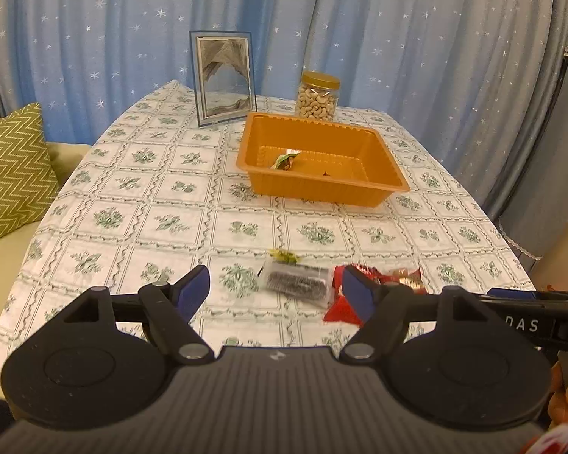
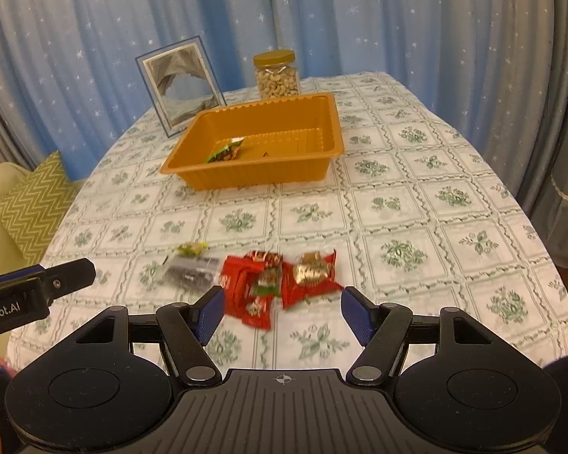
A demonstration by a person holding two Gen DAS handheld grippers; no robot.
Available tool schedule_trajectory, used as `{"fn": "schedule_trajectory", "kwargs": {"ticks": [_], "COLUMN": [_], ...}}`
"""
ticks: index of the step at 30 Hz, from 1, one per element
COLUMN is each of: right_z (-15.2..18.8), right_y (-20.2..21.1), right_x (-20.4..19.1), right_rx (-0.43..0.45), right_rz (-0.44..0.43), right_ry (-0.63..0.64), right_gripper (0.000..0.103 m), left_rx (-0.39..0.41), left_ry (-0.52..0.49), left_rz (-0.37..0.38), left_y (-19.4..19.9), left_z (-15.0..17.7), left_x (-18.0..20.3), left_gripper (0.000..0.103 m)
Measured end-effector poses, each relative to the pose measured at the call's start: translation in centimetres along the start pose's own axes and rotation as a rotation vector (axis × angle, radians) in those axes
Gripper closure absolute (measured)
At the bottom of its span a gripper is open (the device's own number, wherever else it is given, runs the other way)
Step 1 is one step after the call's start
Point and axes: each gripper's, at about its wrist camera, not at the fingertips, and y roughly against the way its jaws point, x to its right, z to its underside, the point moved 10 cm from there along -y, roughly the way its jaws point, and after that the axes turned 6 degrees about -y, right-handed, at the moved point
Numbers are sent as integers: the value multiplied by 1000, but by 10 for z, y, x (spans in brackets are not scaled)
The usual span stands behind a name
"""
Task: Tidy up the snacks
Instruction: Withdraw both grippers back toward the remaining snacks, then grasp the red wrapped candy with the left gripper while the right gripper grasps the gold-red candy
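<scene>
Two hand-held grippers poised over a table with a floral cloth (image 2: 416, 174). The left gripper (image 1: 276, 295) and the right gripper (image 2: 280, 312) both stand spread, with nothing between their blue pads; neither touches a snack. The loose snacks lie in a cluster near the front edge of the table: a clear packet with dark contents (image 2: 191, 270), a small yellow-green packet (image 2: 191, 248) just behind it, and overlapping red wrappers (image 2: 280, 283), one showing a gold-coloured piece. The clear packet (image 1: 297, 283) sits ahead of the left gripper, the red wrappers directly ahead of the right. Farther back stands an orange tray (image 2: 253, 179), holding one small green packet (image 2: 226, 151) and a dark crumb-like bit; behind it are a jar of cashews (image 2: 276, 75) and a framed picture (image 2: 180, 85). The packets appear light, thin and crinkly, so the film would likely be slippery and would slide on the cloth if pushed. A sound hold would probably pinch across a packet's body or a crimped end seam, one packet at a time, since the red ones overlap. Contents may crush under a hard squeeze.
</scene>
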Motion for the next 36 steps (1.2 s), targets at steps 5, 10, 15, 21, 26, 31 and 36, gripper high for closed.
{"fn": "schedule_trajectory", "kwargs": {"ticks": [5, 10, 15, 21, 26, 31, 36], "right_z": [8, 10, 9, 10, 10, 12, 20], "right_y": [7, 13, 15, 15, 14, 12, 6], "right_x": [0, 3, 2, 2, 2, 7, 21], "right_rx": [-1, 2, 4, 2, 1, 2, -6], "right_rz": [17, 22, 18, 20, 22, 23, 37], "right_ry": [28, 23, 25, 21, 17, 8, -23], "right_gripper": [35, 35, 35, 35, 35, 35, 35], "left_rx": [-7, -2, -1, -6, -13, -18, -26], "left_ry": [1, -9, -10, -11, -11, -16, -16], "left_rz": [-1, -4, -7, -7, -8, -8, -11], "left_y": [9, 15, 16, 16, 14, 12, 6], "left_z": [7, 7, 7, 9, 11, 14, 20], "left_x": [0, 3, 4, 4, 3, 3, 3], "left_gripper": [28, 28, 28, 28, 28, 28, 27]}}
